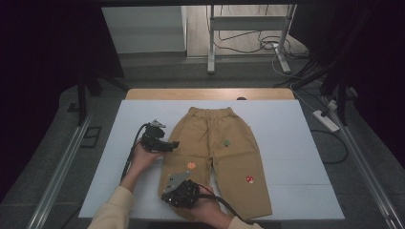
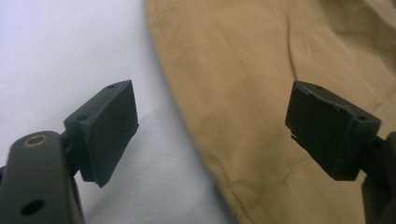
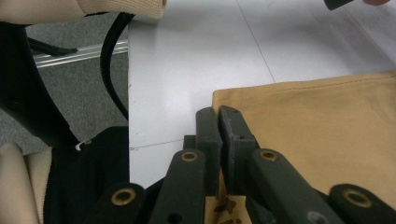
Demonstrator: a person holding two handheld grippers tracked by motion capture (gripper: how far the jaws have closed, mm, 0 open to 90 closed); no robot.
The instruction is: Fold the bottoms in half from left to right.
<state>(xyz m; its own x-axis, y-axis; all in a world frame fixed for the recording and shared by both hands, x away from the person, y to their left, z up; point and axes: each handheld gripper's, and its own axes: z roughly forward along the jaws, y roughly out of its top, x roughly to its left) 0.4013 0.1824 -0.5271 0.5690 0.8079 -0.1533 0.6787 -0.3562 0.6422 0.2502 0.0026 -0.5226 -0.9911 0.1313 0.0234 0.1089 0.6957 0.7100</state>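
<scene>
Lying flat on the white desk [image 1: 286, 143], a pair of tan trousers [image 1: 224, 152] is spread waistband away from the person, both legs pointing toward the near edge.

Left side: the left gripper [image 1: 173, 144] sits at the outer seam of the trouser leg on that side, about mid-thigh. In the left gripper view its jaws stand wide apart, one over bare desk, the other over tan cloth [image 2: 261, 93], with the seam edge running between them. Nothing is pinched yet.

Centre: small patches show on the trousers, an orange one [image 1: 190, 165], a green one [image 1: 226, 141] and a red one [image 1: 249, 179]. Their designs are too small to make out.

Right side of the working area: the right gripper [image 1: 168, 195] is down at the hem of the same leg. In the right gripper view the jaws are clenched at the hem corner of the trousers [image 3: 308, 121], cloth caught between them.

Progress, judged: early. One corner is secured, the second grip is lined up but not closed, and no fold is visible anywhere. Left to do: close on the seam, then lift or fold.

Hard to see: the hand and gripper cover the hem itself in the high view; how much cloth is caught cannot be told. The near desk edge is cut off.
</scene>
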